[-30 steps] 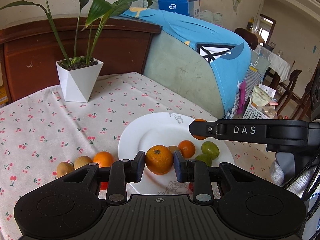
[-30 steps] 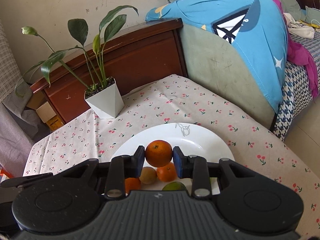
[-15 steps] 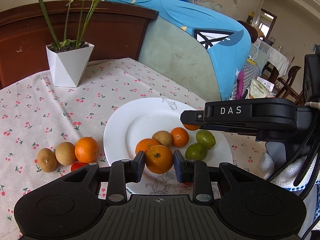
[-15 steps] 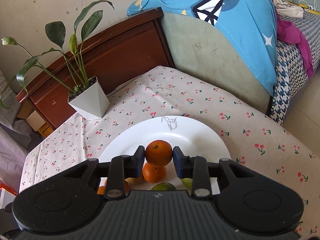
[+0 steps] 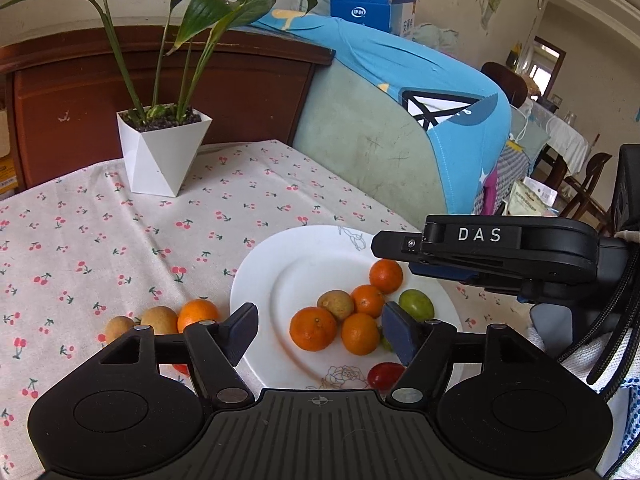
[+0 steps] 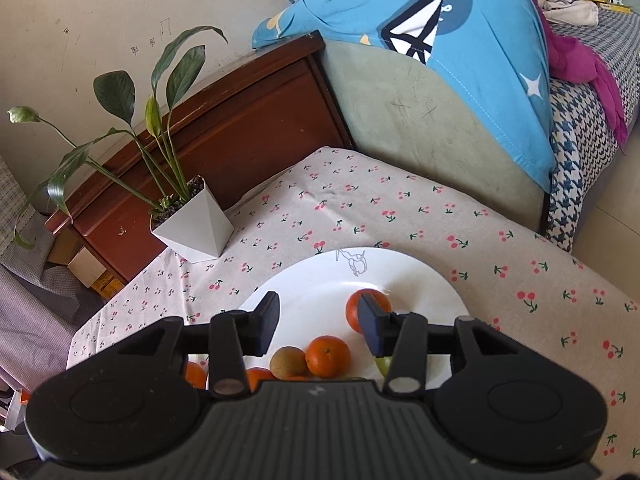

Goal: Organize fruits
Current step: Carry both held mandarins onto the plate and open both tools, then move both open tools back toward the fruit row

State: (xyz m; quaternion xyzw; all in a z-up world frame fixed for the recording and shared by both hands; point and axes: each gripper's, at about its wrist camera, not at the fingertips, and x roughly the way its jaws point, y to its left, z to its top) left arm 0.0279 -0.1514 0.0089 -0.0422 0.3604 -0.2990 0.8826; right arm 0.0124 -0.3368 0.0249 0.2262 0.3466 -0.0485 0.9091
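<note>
A white plate (image 5: 304,256) on the cherry-print tablecloth holds several oranges, a brown fruit (image 5: 335,304), green fruits (image 5: 416,305) and a red one (image 5: 385,374). My left gripper (image 5: 320,334) is open just above the plate's near side, with an orange (image 5: 313,328) lying free between its fingers. My right gripper (image 6: 318,322) is open over the plate (image 6: 320,300); an orange (image 6: 354,312) lies on the plate by its right finger. In the left wrist view the right gripper's body (image 5: 496,252) hangs over the plate's right side.
On the cloth left of the plate lie an orange (image 5: 197,313), two brown fruits (image 5: 160,319) and a small red fruit. A white potted plant (image 5: 160,152) stands at the back. A wooden headboard and a blue-covered cushion lie beyond the table's far edge.
Both grippers have opened and let go of their oranges, which now lie on the plate. Both grippers have pulled up and back a little.
</note>
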